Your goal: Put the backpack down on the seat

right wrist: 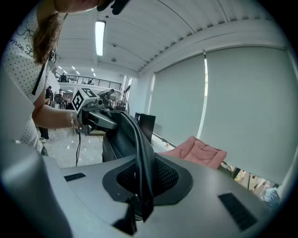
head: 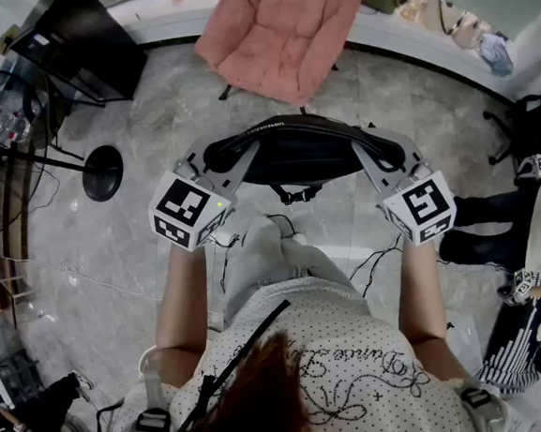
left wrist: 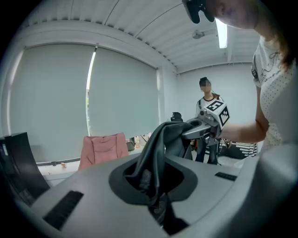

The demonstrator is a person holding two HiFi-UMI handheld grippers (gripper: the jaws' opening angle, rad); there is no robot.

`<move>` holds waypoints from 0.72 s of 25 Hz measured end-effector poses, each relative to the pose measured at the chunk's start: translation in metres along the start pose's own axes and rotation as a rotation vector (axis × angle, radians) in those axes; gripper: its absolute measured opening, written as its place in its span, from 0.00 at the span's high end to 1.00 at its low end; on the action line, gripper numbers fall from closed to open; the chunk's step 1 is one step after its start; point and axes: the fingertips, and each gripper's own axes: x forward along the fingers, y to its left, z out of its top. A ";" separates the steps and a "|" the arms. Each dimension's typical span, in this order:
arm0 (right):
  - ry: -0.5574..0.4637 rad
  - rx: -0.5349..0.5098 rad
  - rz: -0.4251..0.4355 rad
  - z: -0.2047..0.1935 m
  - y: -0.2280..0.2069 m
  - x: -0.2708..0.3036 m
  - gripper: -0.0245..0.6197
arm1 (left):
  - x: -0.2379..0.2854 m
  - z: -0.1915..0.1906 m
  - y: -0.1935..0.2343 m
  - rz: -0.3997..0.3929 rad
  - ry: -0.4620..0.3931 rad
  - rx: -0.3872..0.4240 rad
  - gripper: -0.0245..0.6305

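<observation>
Backpack of black fabric [head: 288,152] is hanging in the air between the 2 grippers, with the pink padded chair [head: 283,31] at its 12 o'clock, well apart. Left gripper [head: 223,163] is clamped on its strap at 9 o'clock, and right gripper [head: 378,154] pinches strap at 3 o'clock.

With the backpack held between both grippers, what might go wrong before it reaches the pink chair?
The left gripper and right gripper each pinch a thin part of the backpack, so it might slip free. Cables lie on the floor short of the pink chair: possibly a trip hazard.
</observation>
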 end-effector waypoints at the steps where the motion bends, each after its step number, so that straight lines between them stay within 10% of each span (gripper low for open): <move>1: -0.003 0.005 0.000 -0.001 0.000 0.000 0.89 | 0.000 0.000 -0.001 0.002 -0.001 0.000 0.92; 18: -0.022 0.021 0.001 0.002 0.002 -0.010 0.88 | -0.003 0.006 -0.009 0.015 -0.015 -0.007 0.92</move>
